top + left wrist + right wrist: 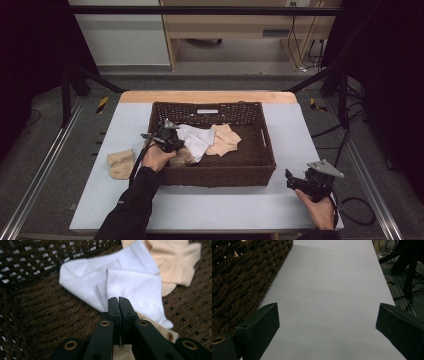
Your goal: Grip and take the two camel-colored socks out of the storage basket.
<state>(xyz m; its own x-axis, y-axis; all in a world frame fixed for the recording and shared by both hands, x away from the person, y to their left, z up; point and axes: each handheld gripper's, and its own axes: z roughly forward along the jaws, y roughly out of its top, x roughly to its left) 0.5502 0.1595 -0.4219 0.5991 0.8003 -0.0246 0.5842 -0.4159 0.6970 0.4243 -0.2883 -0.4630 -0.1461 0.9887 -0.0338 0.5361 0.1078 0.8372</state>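
In the left gripper view, the left gripper (117,301) has its two black jaws pressed together at the centre bottom of the frame, pinching the near edge of a folded white cotton sock (130,287); no gap shows between the pads. A beige sock (125,352) lies under the jaws at the bottom edge, with a strip of its fabric visible in the slit lower down between the jaw arms. Above the white sock, in the upper right, a crumpled beige cloth piece (175,260) rests partly beneath it. All of this lies on the woven floor of the dark brown rectangular wicker basket (45,315), whose latticed wall runs across the upper left.

In the high view, the left gripper (167,137) sits inside the basket (220,175) at its left end, the hand over the near wall. Another beige sock (121,163) lies on the pale grey table (225,205), left of the basket and apart from it.

The right gripper (327,315) has its jaws spread wide with nothing between them, over bare table beside the basket's wall. In the high view it (300,182) rests at the lower right, well apart from the basket.
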